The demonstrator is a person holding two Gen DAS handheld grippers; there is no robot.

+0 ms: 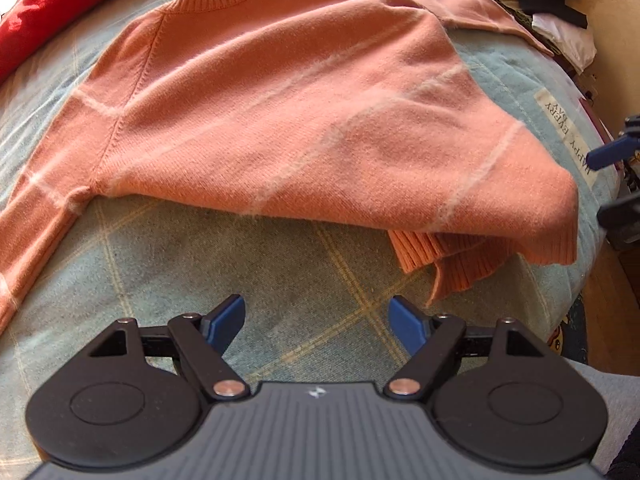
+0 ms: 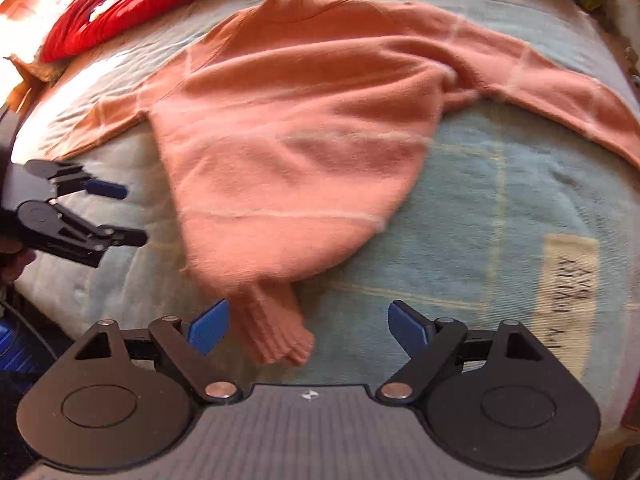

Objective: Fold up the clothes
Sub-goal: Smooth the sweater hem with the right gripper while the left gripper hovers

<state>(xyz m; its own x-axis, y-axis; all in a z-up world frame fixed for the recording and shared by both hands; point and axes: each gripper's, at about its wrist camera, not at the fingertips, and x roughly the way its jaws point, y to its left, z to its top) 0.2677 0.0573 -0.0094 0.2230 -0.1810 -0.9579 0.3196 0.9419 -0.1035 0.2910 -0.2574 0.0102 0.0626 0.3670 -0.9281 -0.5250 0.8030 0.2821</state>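
Both grippers I am running, left gripper [image 1: 316,320] and right gripper [image 2: 309,326], stand spread wide with nothing between the blue pads. From the left wrist, the orange sweater [image 1: 288,120] lies at 12 o'clock on the pale checked blanket [image 1: 240,264]: fuzzy knit, faint white stripes, body folded over, ribbed hem [image 1: 436,264] poking out at 2 o'clock. One sleeve [image 1: 24,240] runs off frame at 9. No containers. Right wrist view is blurred; blanket label [image 2: 568,292] only partly legible. Red cushion [image 2: 120,4] at 11.

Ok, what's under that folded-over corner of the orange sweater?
A ribbed hem of the orange sweater pokes out from beneath the fold, lying on the blue plaid blanket. Anything deeper under the fold is covered and cannot be seen.
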